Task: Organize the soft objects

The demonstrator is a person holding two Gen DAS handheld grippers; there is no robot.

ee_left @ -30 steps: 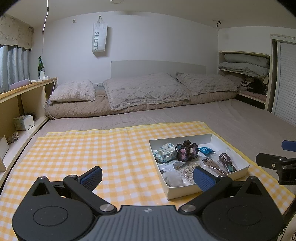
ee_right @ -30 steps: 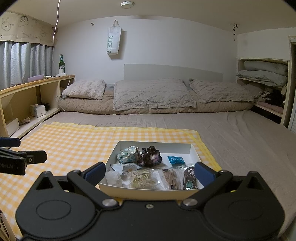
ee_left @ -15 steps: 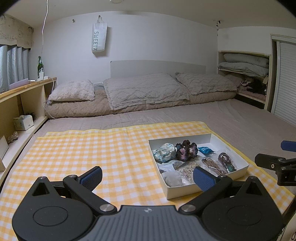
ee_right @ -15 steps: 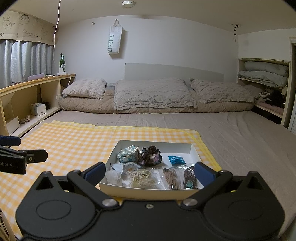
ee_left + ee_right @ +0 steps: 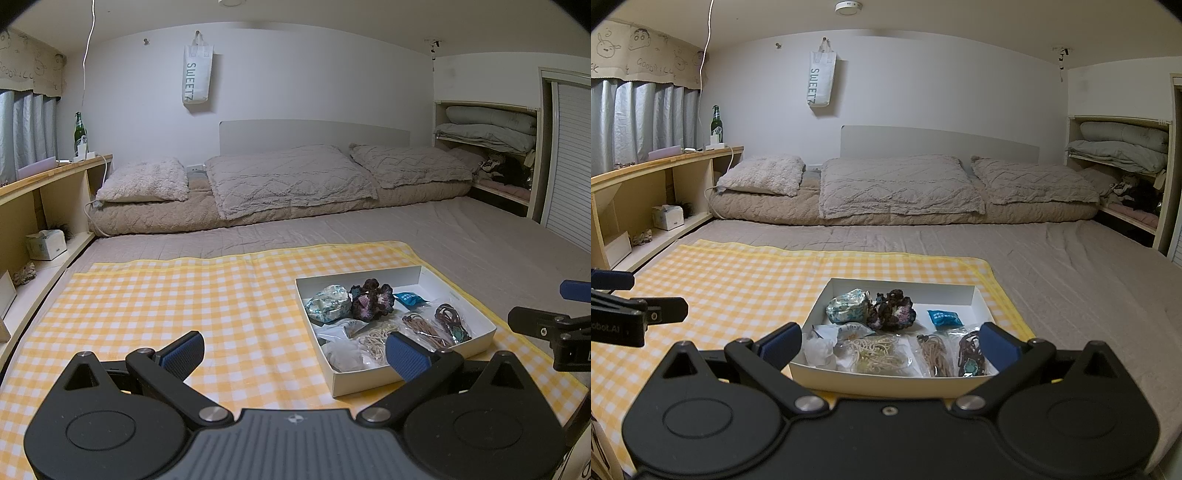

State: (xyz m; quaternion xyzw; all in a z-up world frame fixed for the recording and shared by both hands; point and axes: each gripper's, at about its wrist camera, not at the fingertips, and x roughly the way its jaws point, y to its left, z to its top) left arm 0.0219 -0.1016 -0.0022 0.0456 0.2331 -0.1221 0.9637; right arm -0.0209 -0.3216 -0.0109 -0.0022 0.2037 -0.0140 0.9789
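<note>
Left gripper (image 5: 295,350): jaws spread wide, nothing between them, held above the yellow checked cloth (image 5: 184,295). Bare cloth lies directly ahead of it and to its left.

Ahead and to the right of the left gripper, the white box (image 5: 373,380) rests on the cloth; its near left corner sits just in front of that gripper's right finger (image 5: 406,356).

Right gripper (image 5: 890,341): jaws likewise spread wide and empty. The box sits directly ahead of it, its near wall (image 5: 886,384) spanning the gap between the two blue pads.

Box contents as seen from the right gripper, left to right:
- Far row: a pale blue-green patterned soft bundle (image 5: 848,305); touching it, a dark purple crocheted piece (image 5: 892,309); then, apart, a small blue packet (image 5: 944,317).
- Near row: crumpled clear plastic (image 5: 820,349) in the left corner; a bag of cream-coloured cord (image 5: 875,353); a bag of tan cord (image 5: 932,354); a bag of dark brown cord with a teal piece (image 5: 969,356), close behind the right pad.

Nothing from the box lies out on the cloth. Each gripper shows at the edge of the other's view, well apart.
</note>
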